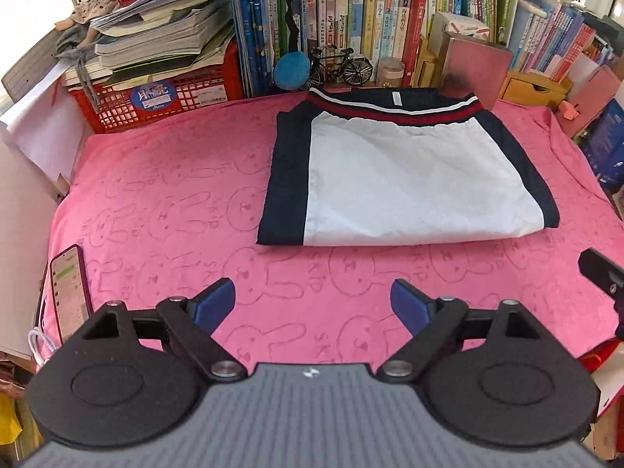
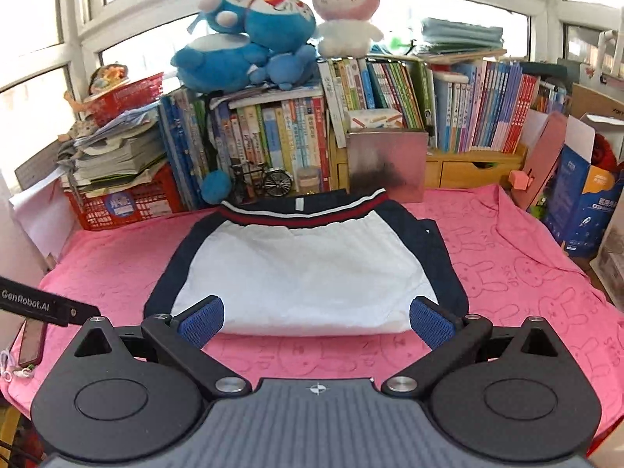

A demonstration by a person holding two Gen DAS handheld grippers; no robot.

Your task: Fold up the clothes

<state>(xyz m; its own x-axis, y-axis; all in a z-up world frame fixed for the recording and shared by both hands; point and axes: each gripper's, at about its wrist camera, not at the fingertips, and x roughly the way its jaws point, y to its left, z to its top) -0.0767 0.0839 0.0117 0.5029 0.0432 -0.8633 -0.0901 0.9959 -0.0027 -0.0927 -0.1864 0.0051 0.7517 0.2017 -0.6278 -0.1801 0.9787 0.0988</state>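
On the pink towel-covered counter (image 1: 163,202), a white and navy garment (image 1: 409,179) lies flat as a neat folded rectangle, striped waistband toward the bookshelf (image 2: 390,89). Left gripper (image 1: 312,300) and right gripper (image 2: 316,318) hover in front of its near edge — both spread wide, holding nothing. A careless pinch could catch only the top layer and peel the fold open, or drag the slippery fabric — and the towel — askew. A phone (image 1: 70,292) lies at the left edge.
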